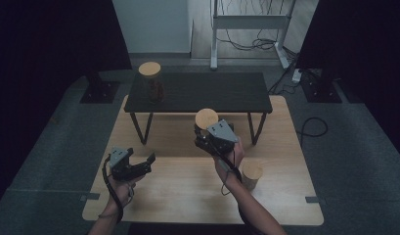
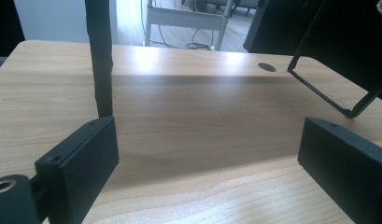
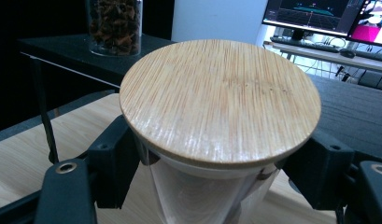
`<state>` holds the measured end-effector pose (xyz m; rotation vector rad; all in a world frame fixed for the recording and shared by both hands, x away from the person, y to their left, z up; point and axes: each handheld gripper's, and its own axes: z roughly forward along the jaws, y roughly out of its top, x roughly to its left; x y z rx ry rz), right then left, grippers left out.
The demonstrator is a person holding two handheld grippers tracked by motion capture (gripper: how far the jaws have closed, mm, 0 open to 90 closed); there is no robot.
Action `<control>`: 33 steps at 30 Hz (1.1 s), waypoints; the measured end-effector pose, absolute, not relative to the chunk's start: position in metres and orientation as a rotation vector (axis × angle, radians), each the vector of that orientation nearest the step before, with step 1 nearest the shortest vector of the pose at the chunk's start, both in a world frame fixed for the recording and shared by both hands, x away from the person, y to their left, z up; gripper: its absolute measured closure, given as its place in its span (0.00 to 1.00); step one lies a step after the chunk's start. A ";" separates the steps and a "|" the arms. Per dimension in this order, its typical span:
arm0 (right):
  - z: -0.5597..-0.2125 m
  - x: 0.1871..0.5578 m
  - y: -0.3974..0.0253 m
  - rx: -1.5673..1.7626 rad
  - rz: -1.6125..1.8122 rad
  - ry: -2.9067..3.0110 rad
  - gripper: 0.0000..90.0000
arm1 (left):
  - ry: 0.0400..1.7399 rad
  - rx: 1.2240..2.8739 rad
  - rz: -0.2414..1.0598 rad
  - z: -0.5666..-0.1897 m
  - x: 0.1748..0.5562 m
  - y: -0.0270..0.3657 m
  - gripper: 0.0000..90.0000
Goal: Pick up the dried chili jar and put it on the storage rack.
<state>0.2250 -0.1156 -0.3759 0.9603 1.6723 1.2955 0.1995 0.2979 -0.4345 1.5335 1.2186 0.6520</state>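
- We see the right gripper (image 1: pixel 203 133) pinching a clear jar (image 3: pixel 198 196) just under its round bamboo lid (image 3: pixel 220 98); both jaws press against the glass from either side.
- That jar is held up in front of the low black shelf (image 1: pixel 207 93), above the wooden table (image 1: pixel 188 196).
- In the high view its lid (image 1: pixel 206 118) shows just beyond the right gripper.
- The left gripper (image 1: pixel 139 164) hovers over the table's near left part, jaws spread wide with bare wood between them.
- A second jar (image 1: pixel 152 83), filled with something brown, stands on the shelf's left end.
- A third lidded jar (image 1: pixel 251 175) stands on the table, just right of the right hand (image 1: pixel 232 156).
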 end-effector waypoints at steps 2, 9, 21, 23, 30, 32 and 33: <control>-0.375 0.226 -0.116 0.960 1.298 1.668 0.28 | 1.220 1.532 0.653 -0.434 0.199 0.298 0.05; -0.372 0.228 -0.115 0.959 1.297 1.659 0.28 | 1.219 1.528 0.655 -0.434 0.199 0.299 0.05; -0.367 0.233 -0.114 0.955 1.295 1.648 0.28 | 1.224 1.527 0.652 -0.435 0.200 0.299 0.05; -0.366 0.234 -0.114 0.954 1.295 1.647 0.28 | 1.225 1.527 0.652 -0.435 0.200 0.299 0.05; -0.365 0.236 -0.114 0.954 1.297 1.637 0.28 | 1.227 1.527 0.652 -0.435 0.200 0.300 0.05; -0.364 0.236 -0.113 0.952 1.297 1.636 0.28 | 1.228 1.526 0.652 -0.435 0.200 0.300 0.05; -0.364 0.236 -0.113 0.950 1.298 1.635 0.28 | 1.228 1.526 0.653 -0.435 0.200 0.300 0.05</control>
